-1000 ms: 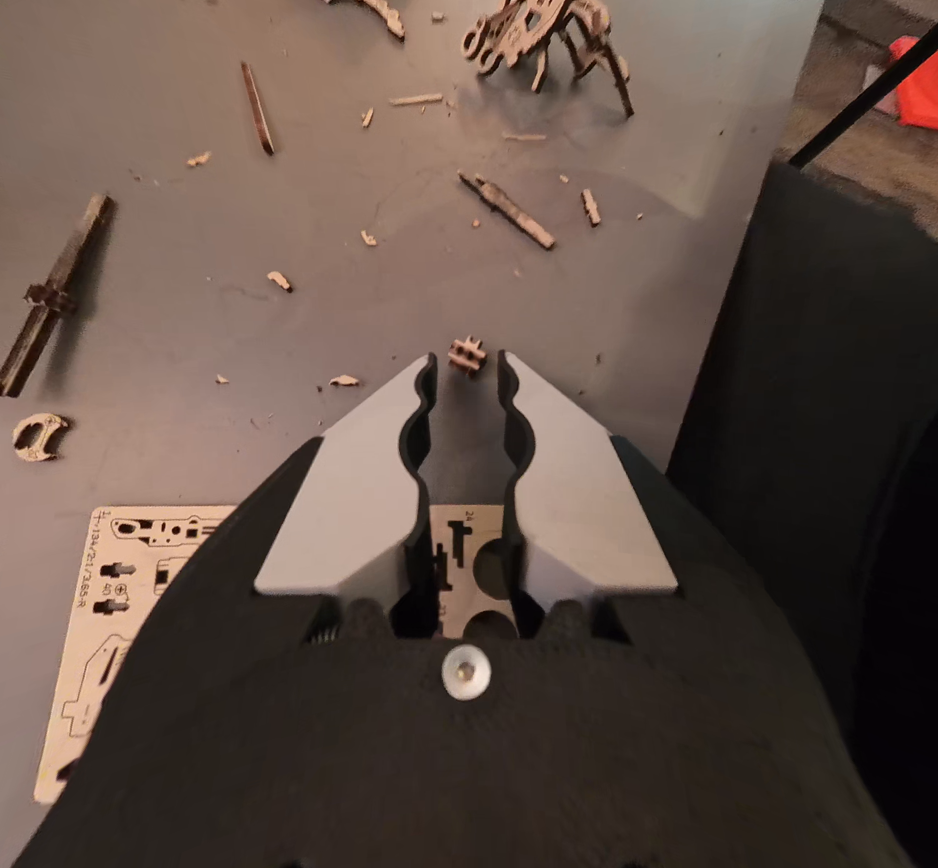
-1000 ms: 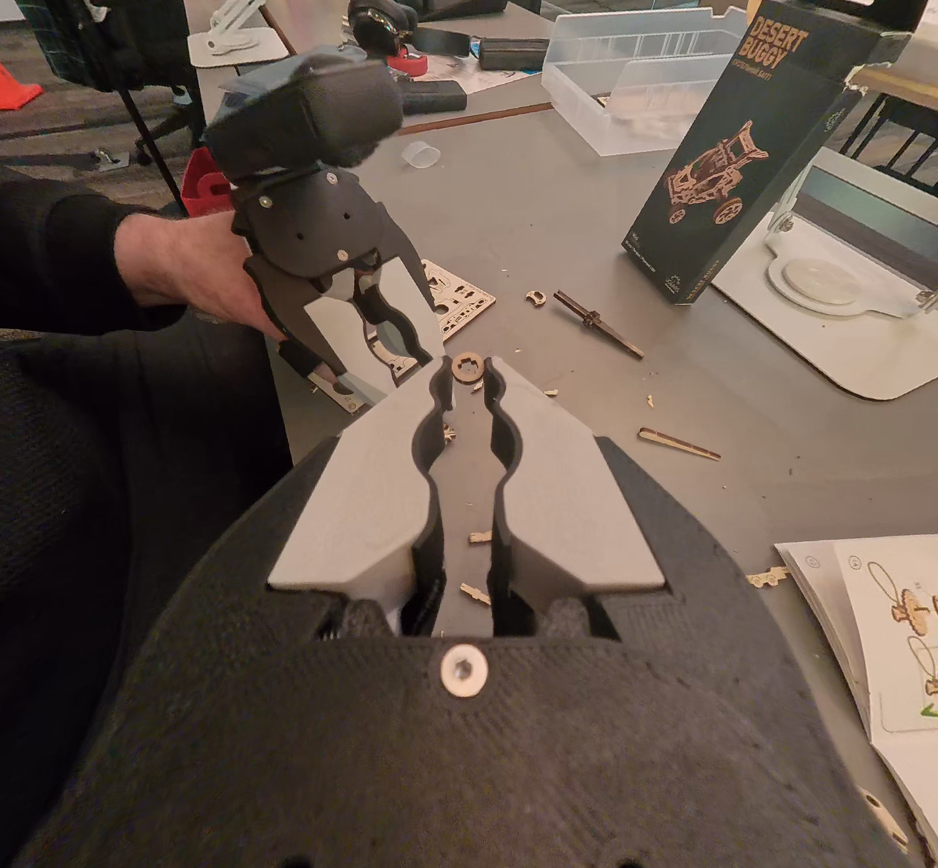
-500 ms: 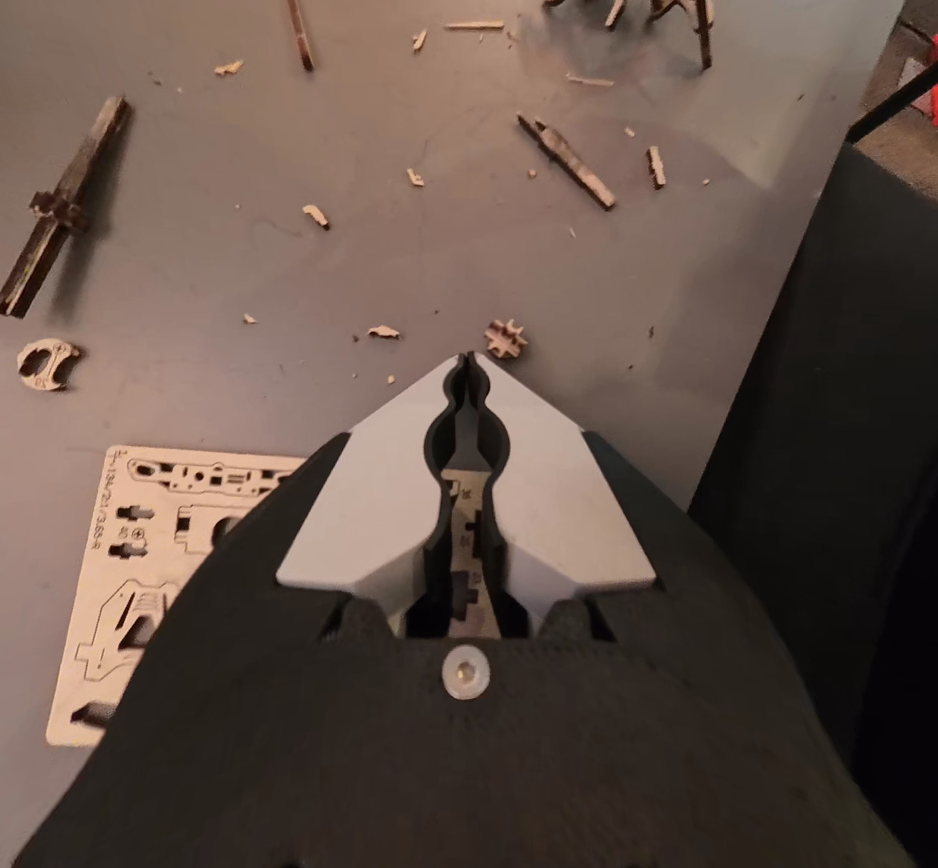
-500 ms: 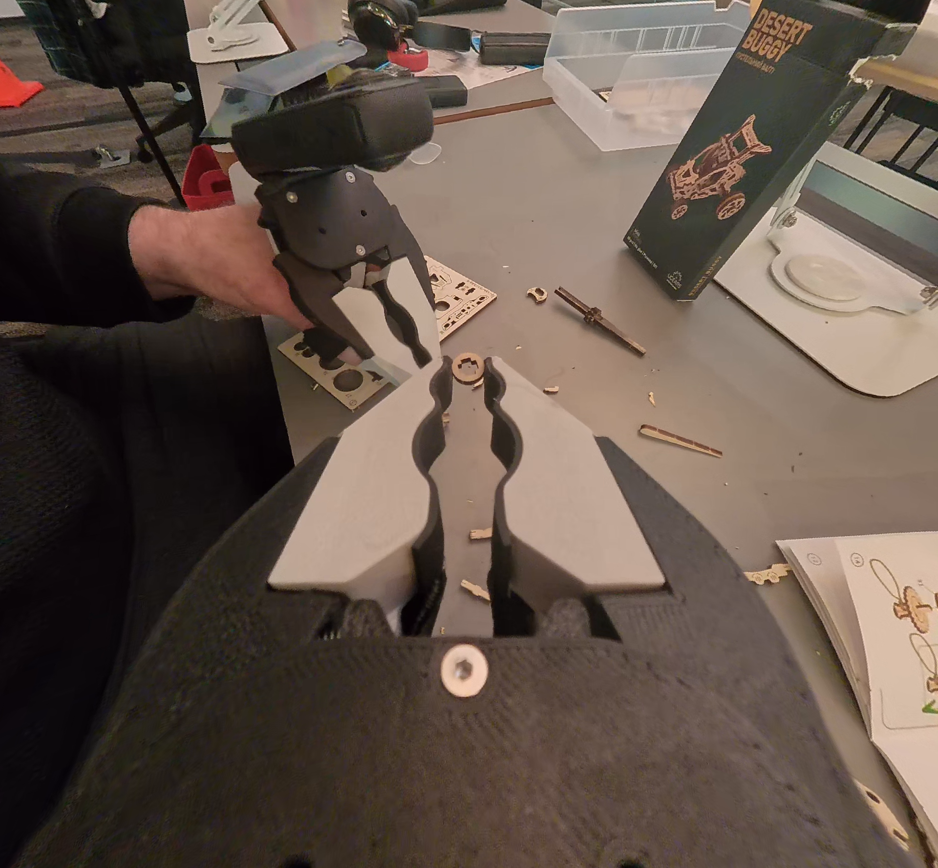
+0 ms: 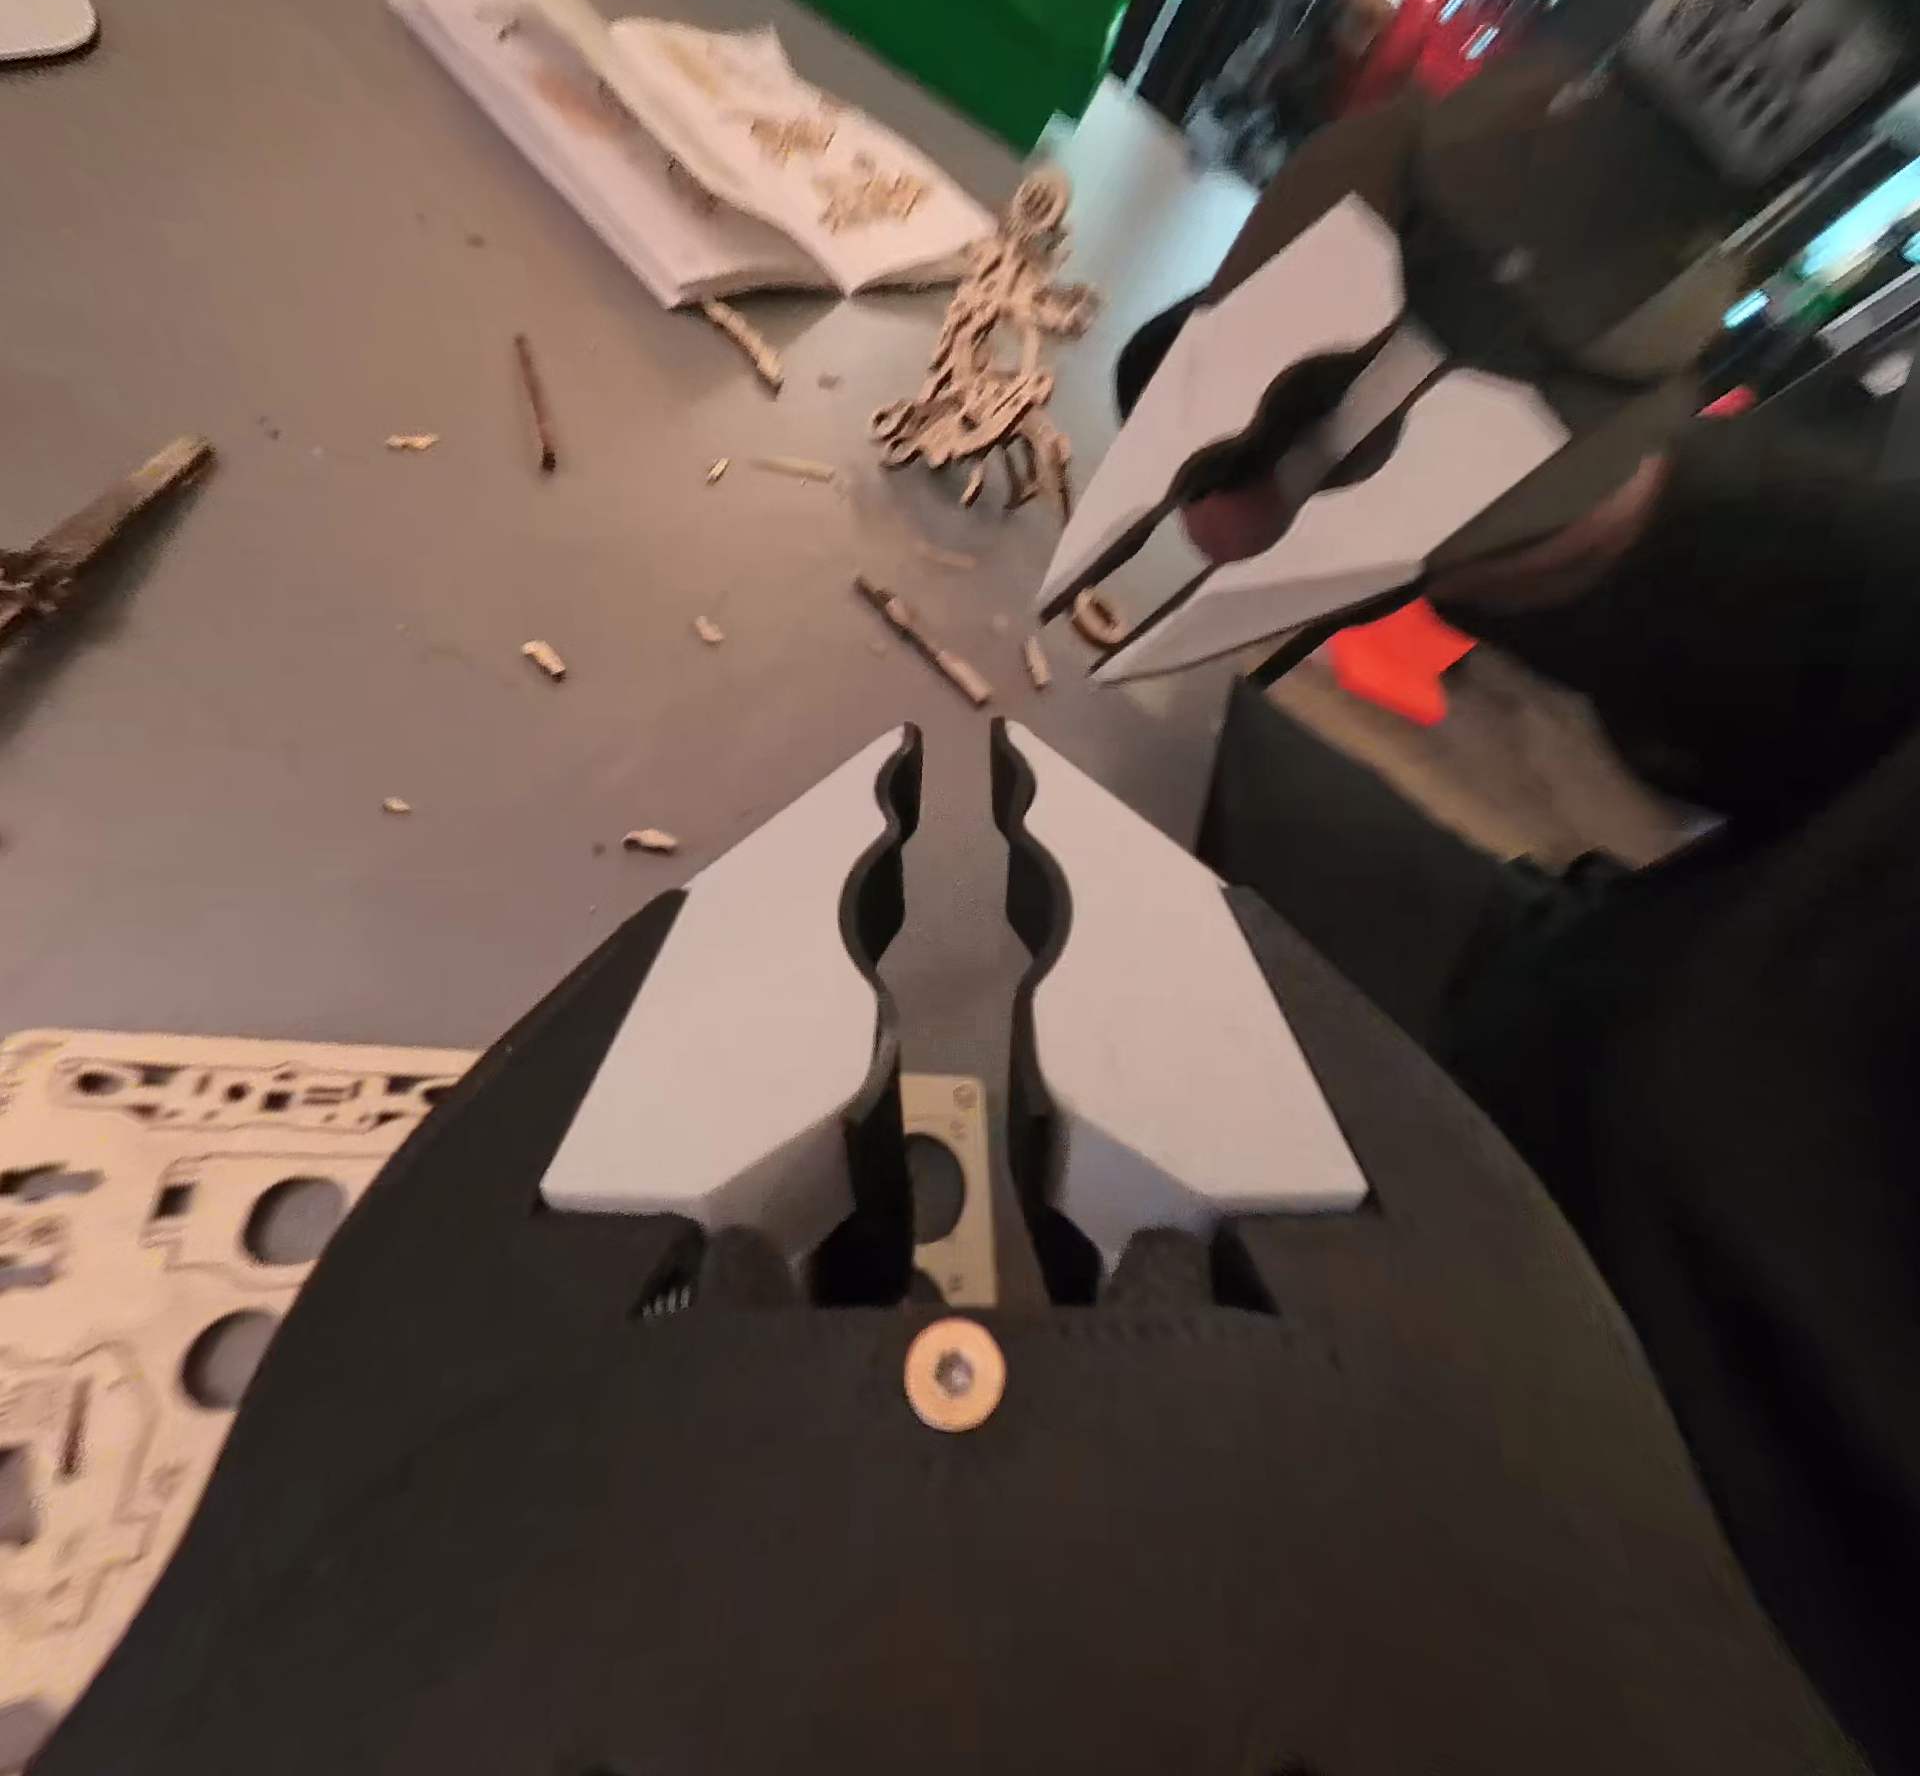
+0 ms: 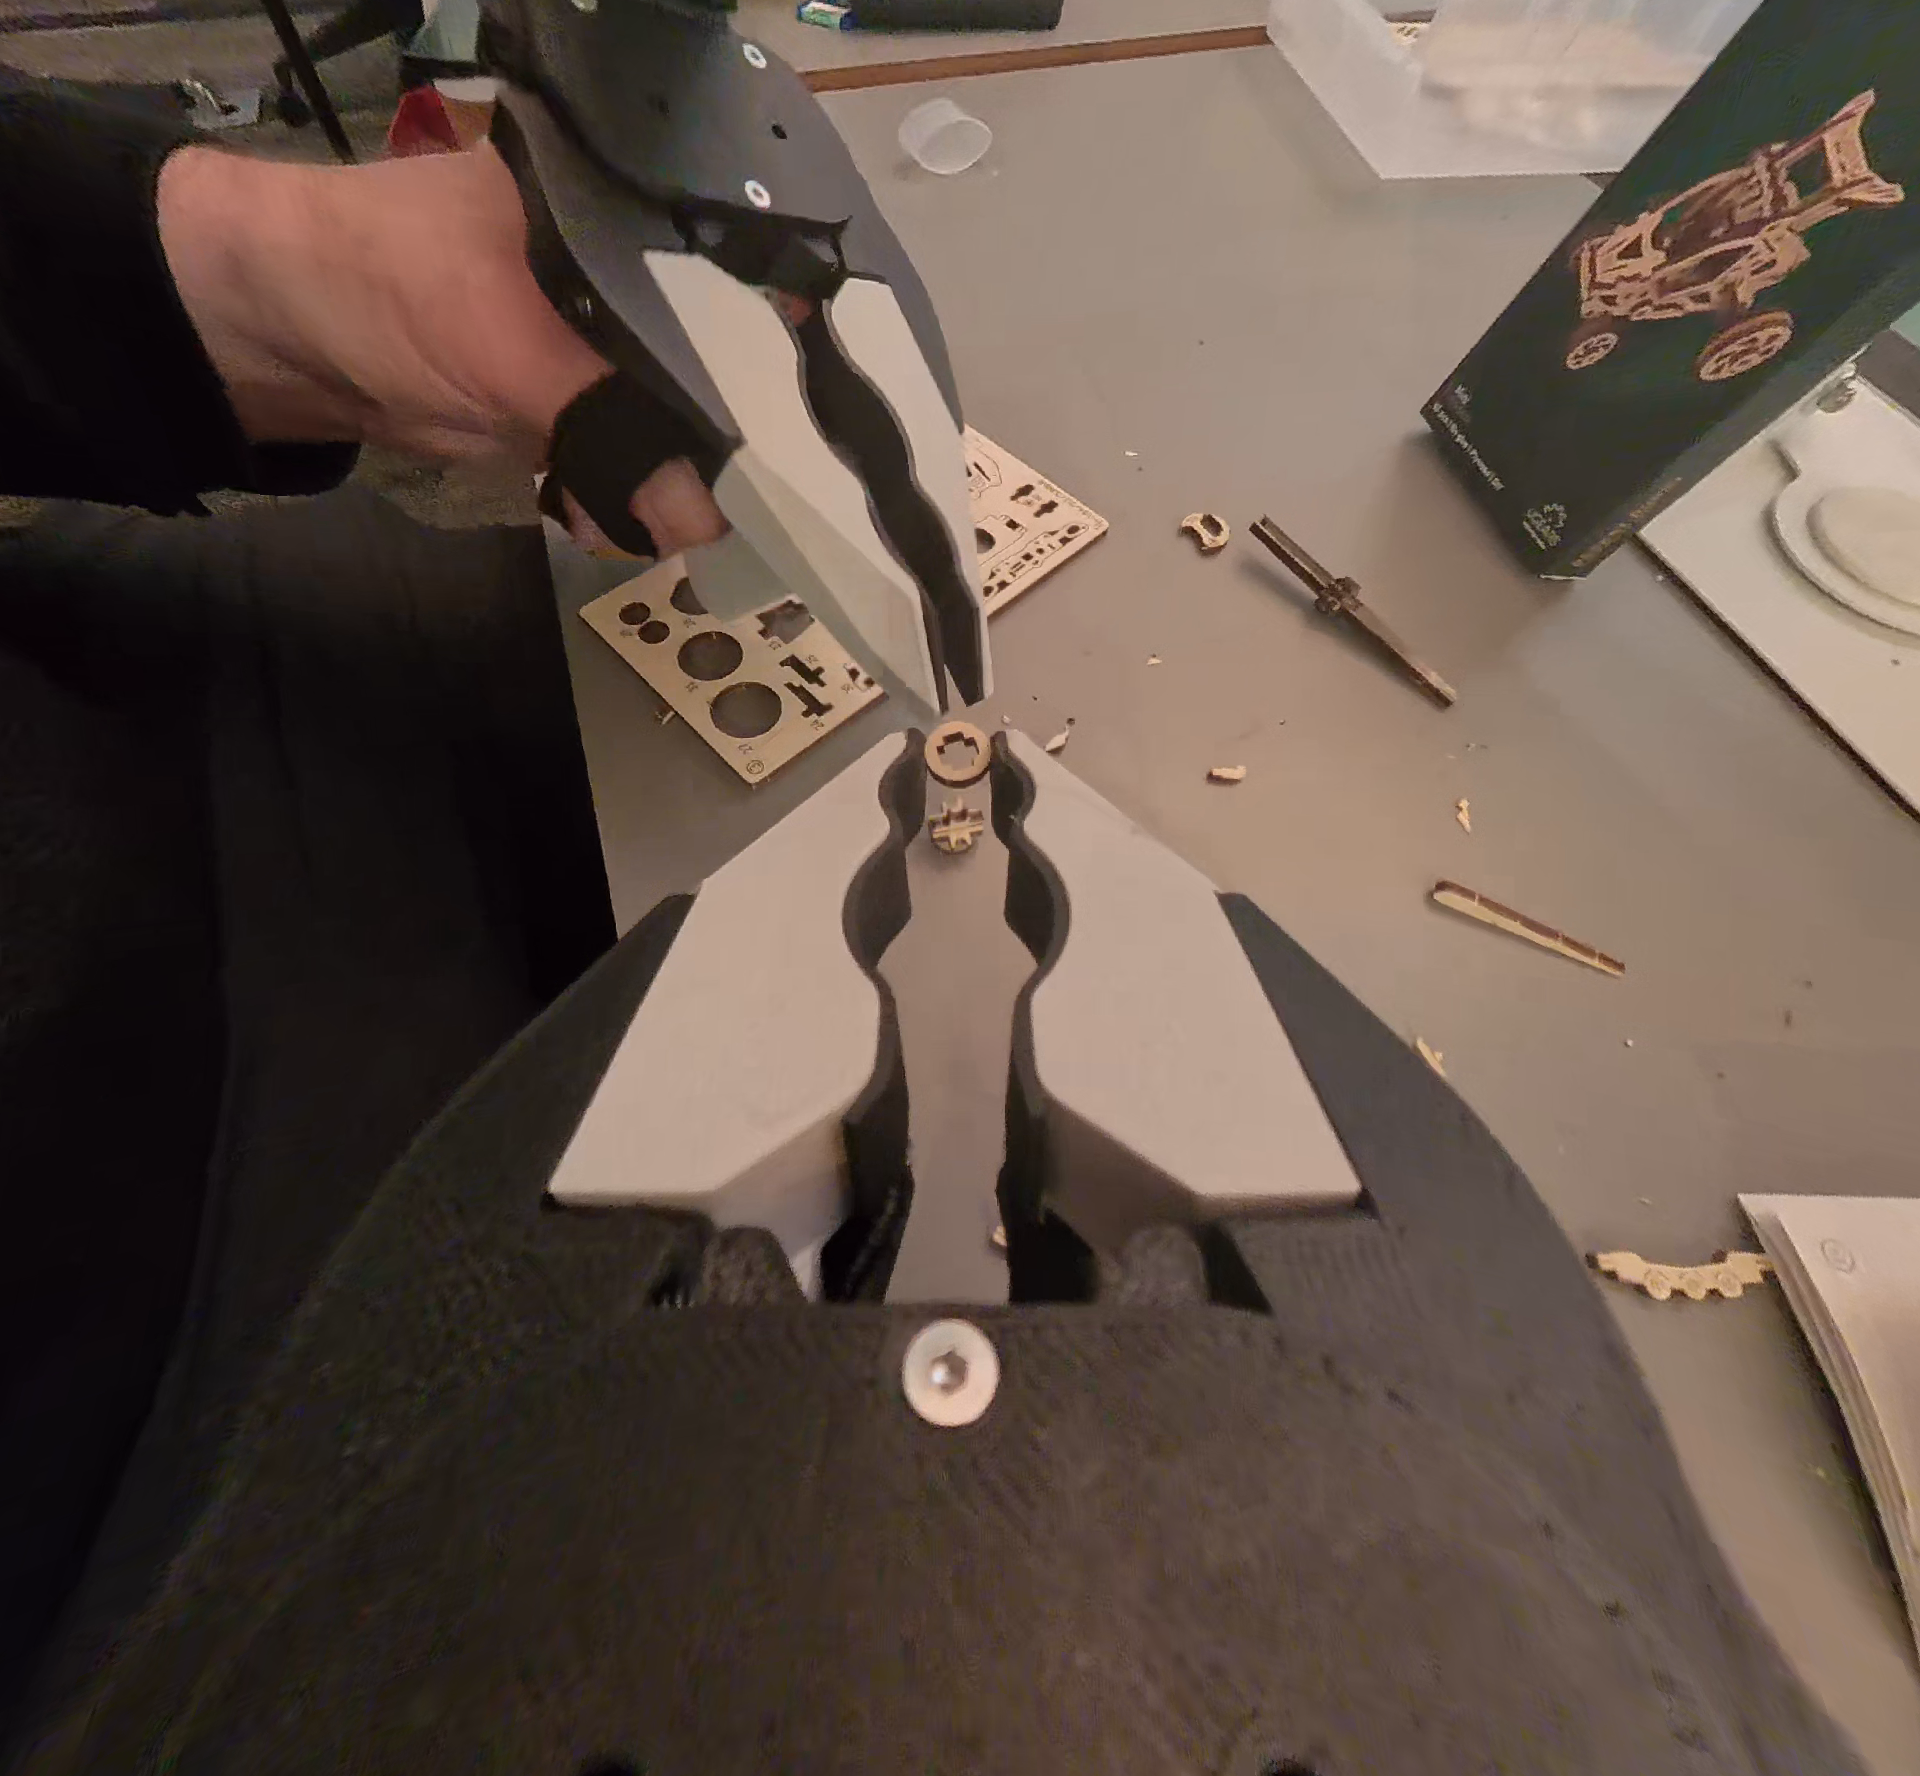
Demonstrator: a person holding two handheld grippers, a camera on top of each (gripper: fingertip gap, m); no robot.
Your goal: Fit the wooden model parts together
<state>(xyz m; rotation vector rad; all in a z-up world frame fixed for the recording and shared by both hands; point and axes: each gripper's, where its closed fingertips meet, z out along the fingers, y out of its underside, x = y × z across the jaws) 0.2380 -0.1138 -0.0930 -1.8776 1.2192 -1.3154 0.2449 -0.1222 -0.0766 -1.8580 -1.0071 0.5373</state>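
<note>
Pinching a small wooden ring [image 6: 957, 753] between its tips, the right gripper [image 6: 957, 747] holds it above the cross-shaped hub [image 6: 956, 827] on the table [image 6: 1195, 355] — apparently aligning them — while the left gripper [image 5: 955, 750], narrowly parted, carries nothing.

My right gripper [image 6: 957, 739] has a small round ring [image 6: 956, 752] between its tips. A little cross piece [image 6: 956, 826] lies on the table [image 6: 1195, 355] just behind the ring, closer to me. My left gripper [image 6: 961, 692] points down right in front of the ring, its tips close above it. A cut-out sheet [image 6: 727, 666] lies under my left gripper. A stick [image 6: 1351, 609] lies off to the right, with a tall box [image 6: 1683, 272] behind it. A booklet [image 6: 1849, 1331] lies at the near right.
</note>
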